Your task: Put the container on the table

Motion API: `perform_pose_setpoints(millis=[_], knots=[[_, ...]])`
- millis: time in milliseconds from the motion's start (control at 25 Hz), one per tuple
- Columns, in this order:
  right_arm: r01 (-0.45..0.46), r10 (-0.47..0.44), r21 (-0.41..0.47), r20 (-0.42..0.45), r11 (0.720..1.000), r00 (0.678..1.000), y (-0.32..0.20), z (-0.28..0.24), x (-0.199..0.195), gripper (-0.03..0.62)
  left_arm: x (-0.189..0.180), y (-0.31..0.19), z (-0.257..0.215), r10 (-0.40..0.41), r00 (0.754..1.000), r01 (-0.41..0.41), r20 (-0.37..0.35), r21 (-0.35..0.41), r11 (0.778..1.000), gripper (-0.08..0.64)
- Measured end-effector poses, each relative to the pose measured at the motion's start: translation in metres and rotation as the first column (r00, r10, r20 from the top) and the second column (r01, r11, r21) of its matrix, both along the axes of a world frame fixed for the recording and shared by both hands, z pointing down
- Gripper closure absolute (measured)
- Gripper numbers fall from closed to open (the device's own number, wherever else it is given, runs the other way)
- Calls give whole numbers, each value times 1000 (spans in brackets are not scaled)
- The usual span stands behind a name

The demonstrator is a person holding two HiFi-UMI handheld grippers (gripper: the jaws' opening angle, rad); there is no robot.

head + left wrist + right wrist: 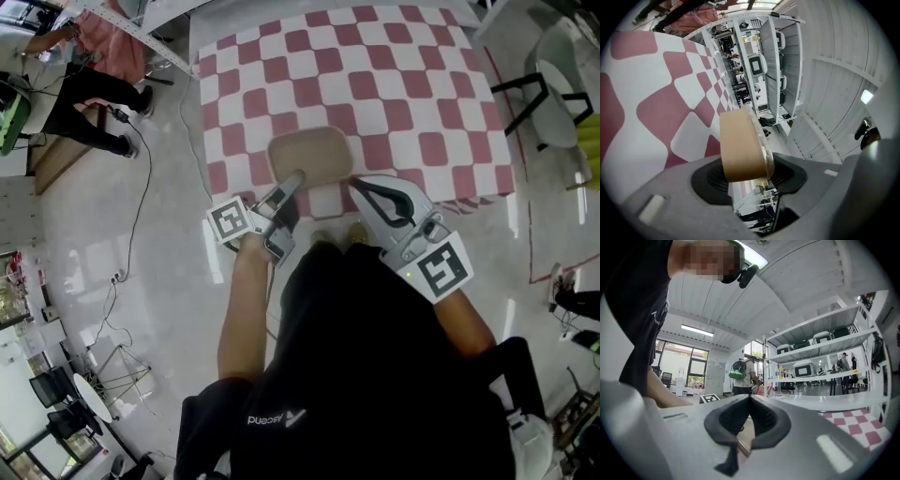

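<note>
Light, thin-walled and probably easy to dent, the container [309, 155] is at the checkered surface's [412, 94] near edge, with the left gripper's [294, 180] fingers clamped on its near end; the right gripper's [356, 185] fingers are together just beside it

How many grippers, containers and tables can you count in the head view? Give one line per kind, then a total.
Grippers: 2 (left gripper, right gripper)
Container: 1
Table: 1
Total: 4
</note>
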State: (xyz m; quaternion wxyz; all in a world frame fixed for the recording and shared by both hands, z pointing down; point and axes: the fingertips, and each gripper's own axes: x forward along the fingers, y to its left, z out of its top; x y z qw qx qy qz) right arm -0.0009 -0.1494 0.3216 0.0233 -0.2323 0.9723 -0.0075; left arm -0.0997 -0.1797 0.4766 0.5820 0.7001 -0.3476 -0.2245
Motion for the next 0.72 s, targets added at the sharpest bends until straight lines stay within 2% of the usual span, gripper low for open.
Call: perform_pose_setpoints(millis=[240, 440, 480, 600, 720], knots=[[-42, 42, -13, -7, 999, 999, -11, 1, -6, 589, -3, -17, 12, 60, 996, -58, 68, -20, 998, 337], [-66, 66, -15, -9, 998, 998, -20, 1, -13, 589, -8, -25, 23, 107, 981, -103, 161, -35, 994, 327], [-67, 67, -12, -9, 998, 998, -21, 1, -15, 589, -10, -25, 26, 118, 975, -111, 191, -46, 993, 323], [-66, 66, -13, -12, 998, 998, -23, 2, -22, 589, -11, -23, 32, 141, 952, -130, 271, -59, 990, 234], [-68, 68, -12, -16, 998, 998, -24, 4, -25, 589, -11, -20, 36, 161, 906, -155, 391, -47, 987, 176]])
